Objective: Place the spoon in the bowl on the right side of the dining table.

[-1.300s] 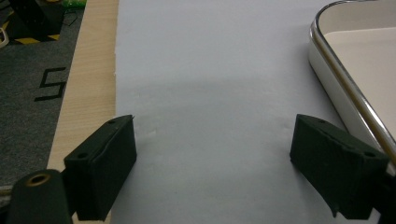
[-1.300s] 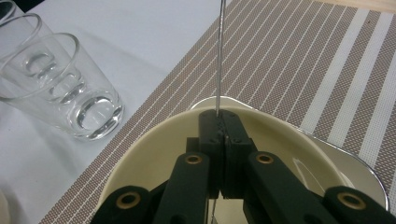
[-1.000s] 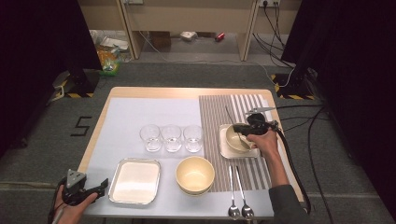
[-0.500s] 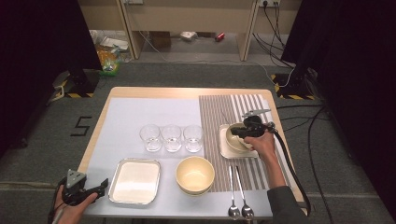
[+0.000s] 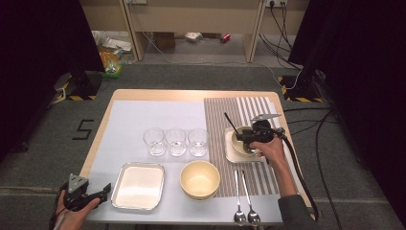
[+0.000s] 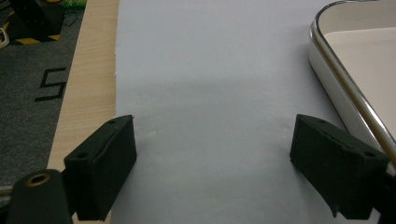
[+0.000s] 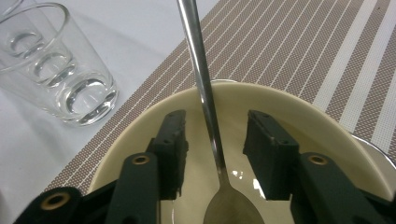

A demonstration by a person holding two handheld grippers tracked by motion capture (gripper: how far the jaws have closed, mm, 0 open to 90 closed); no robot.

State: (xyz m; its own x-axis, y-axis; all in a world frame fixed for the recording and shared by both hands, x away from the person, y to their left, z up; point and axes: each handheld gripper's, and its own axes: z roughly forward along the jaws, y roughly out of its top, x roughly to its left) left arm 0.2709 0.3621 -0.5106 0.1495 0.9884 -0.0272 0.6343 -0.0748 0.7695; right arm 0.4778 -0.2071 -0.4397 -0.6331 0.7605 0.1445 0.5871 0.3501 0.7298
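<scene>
High view: we see wooden table (image 5: 191,95) with pale sheet, striped mat (image 5: 249,108), dark curtains, grey carpet.

Left gripper view: we see left gripper (image 6: 215,158) released, nothing between jaws.

Right gripper view: we see right gripper (image 7: 214,140) just opening, spoon (image 7: 205,102) loose between jaws, resting in bowl (image 7: 299,112).
</scene>
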